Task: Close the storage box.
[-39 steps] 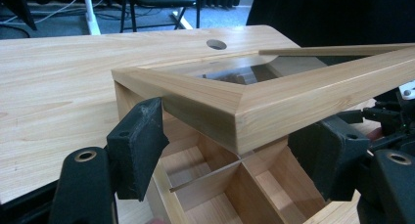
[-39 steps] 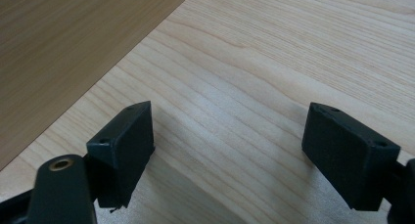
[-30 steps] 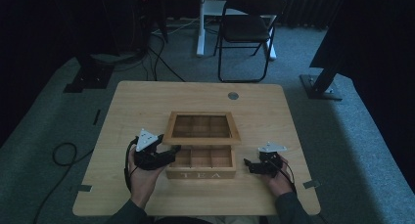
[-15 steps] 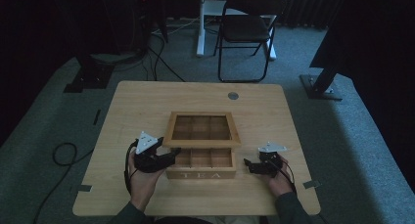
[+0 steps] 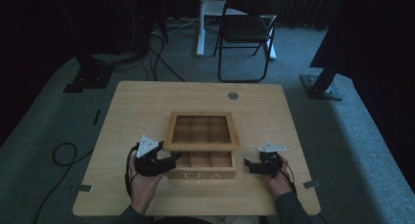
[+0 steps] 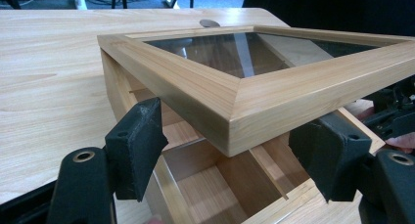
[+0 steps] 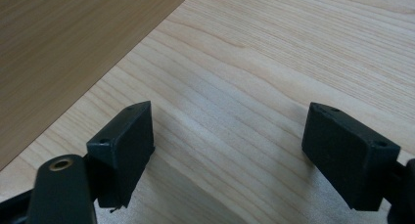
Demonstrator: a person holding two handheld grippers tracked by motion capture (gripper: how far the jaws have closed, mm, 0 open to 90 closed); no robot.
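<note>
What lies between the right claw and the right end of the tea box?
Bare tabletop: in the high view the right claw rests apart from the tea box, with nothing between them.

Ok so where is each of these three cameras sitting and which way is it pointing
High view: above the person's side, looking forward and down on the table; both hands, the left gripper and right gripper show.
Left gripper view: rides that gripper, looking along its black jaws at the raised glass lid of the tea box.
Right gripper view: looks past its open jaws at bare tabletop.
Shared: high and left gripper views both show the box, lid and right gripper.
</note>
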